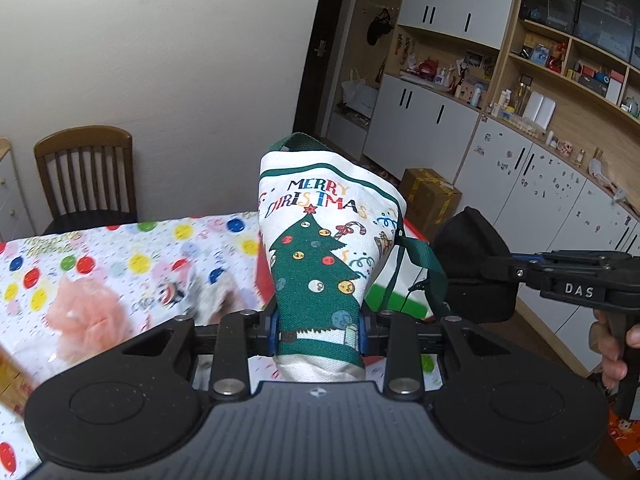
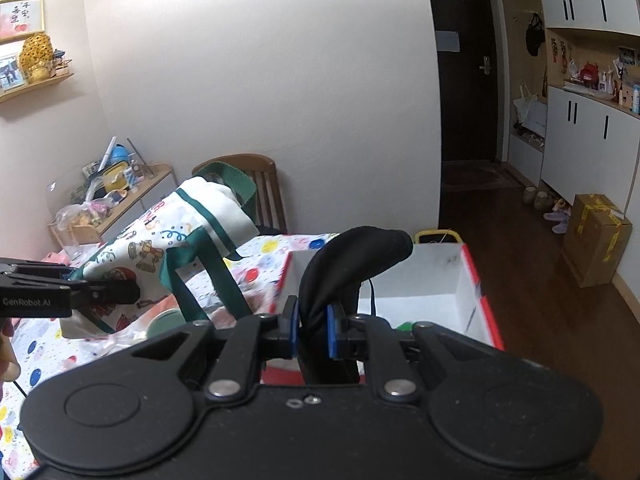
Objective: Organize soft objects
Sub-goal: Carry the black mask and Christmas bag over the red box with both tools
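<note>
Evidently for stowing, the left claw [image 1: 319, 334] clenches the Christmas tote bag [image 1: 320, 240] and the right claw [image 2: 312, 330] a black fabric item [image 2: 344, 264], both raised over the surface [image 1: 120, 256] beside the white box [image 2: 420, 280].

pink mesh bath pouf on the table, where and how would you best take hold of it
Pinch the fluffy pink mesh pouf at its gathered upper ruffles, coming from above. It lies loose on the balloon-print tablecloth with no handle showing, and its soft mesh should bunch between the fingers. Both grippers are full now, so one must unload first.
</note>
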`<state>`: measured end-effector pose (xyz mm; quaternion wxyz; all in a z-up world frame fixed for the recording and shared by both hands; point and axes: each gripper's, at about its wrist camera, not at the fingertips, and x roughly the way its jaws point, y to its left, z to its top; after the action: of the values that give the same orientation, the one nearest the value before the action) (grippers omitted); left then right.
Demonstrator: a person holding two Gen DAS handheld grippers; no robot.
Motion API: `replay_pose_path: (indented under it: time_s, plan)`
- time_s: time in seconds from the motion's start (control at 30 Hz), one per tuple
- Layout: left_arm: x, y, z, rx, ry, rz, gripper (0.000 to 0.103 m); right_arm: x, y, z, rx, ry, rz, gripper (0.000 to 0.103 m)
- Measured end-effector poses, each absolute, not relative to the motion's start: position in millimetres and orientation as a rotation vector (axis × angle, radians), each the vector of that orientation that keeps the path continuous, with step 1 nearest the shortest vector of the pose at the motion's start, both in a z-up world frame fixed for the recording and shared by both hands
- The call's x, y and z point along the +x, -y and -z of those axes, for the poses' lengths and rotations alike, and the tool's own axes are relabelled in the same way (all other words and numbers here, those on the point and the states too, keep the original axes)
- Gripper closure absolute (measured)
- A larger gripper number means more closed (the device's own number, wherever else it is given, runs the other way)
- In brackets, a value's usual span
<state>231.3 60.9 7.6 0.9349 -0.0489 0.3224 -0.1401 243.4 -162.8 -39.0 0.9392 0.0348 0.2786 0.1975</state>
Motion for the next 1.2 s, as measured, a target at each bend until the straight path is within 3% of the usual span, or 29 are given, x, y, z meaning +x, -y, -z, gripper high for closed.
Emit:
replay_pose_path:
  time_s: [0.43,1.2]
  plan:
    - [294.8,8.3,-2.6,-0.092,-0.675,0.288,0.07,302.4,203.2,44.2,0.018,-0.558,-0.377,0.09]
    - [377.3,64.8,94.6,-0.031,-0.867,0.172,0.07,385.5,208.6,116.9,-0.08,-0.737,-0.451,0.09]
